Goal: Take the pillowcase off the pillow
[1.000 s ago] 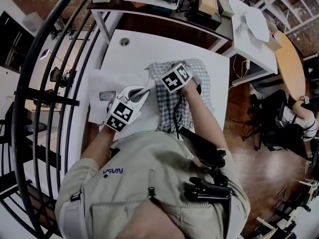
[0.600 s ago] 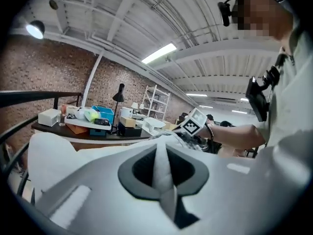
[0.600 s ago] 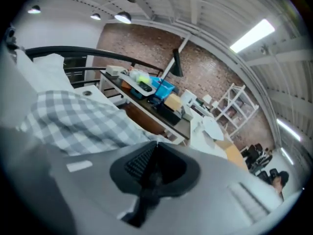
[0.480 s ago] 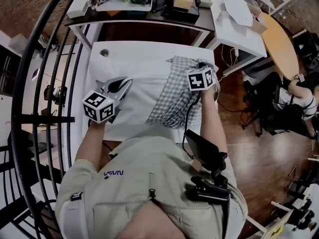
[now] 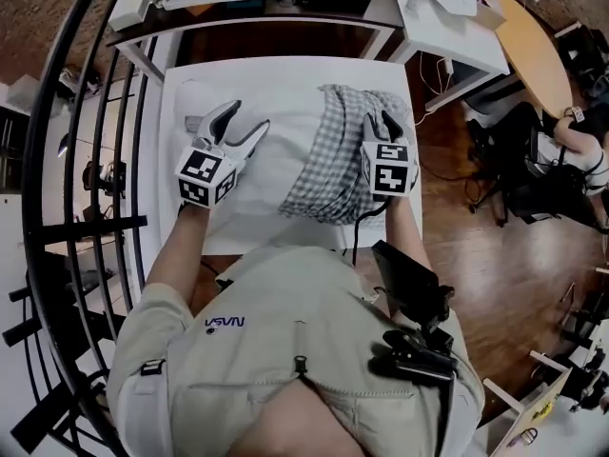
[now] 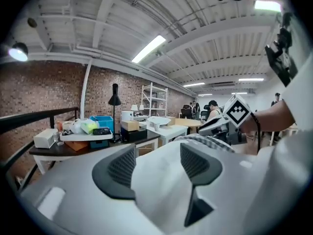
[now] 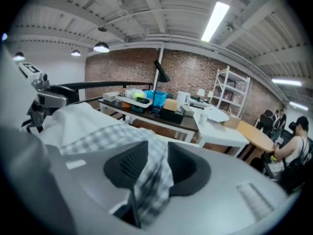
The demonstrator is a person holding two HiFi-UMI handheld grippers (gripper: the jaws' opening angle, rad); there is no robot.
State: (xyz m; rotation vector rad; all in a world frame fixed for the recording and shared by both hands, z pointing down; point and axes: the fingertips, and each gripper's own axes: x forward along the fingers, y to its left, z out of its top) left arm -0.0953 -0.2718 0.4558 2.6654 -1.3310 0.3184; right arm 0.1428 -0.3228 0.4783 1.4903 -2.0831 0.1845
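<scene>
The grey-and-white checked cloth pillowcase (image 5: 338, 155) lies crumpled on the right half of the white bench (image 5: 304, 69). One fold runs up between the fingers (image 7: 132, 165) of the right gripper (image 5: 383, 122). These have just been opening and stand apart, the cloth hanging loose in the gap.

Beside it, to the left, is the plain white pillow (image 5: 276, 174). The left gripper (image 5: 249, 115) rests over it with its fingers (image 6: 122, 168) also just opened wide, white fabric between them but not pinched.

Pillow and bench are both white, so the pillow's outline is hard to trace. The person's torso hides the bench's near edge.

A second ago both grippers sat close together mid-bench; now they are well apart, and the pillowcase has gone rightward.
</scene>
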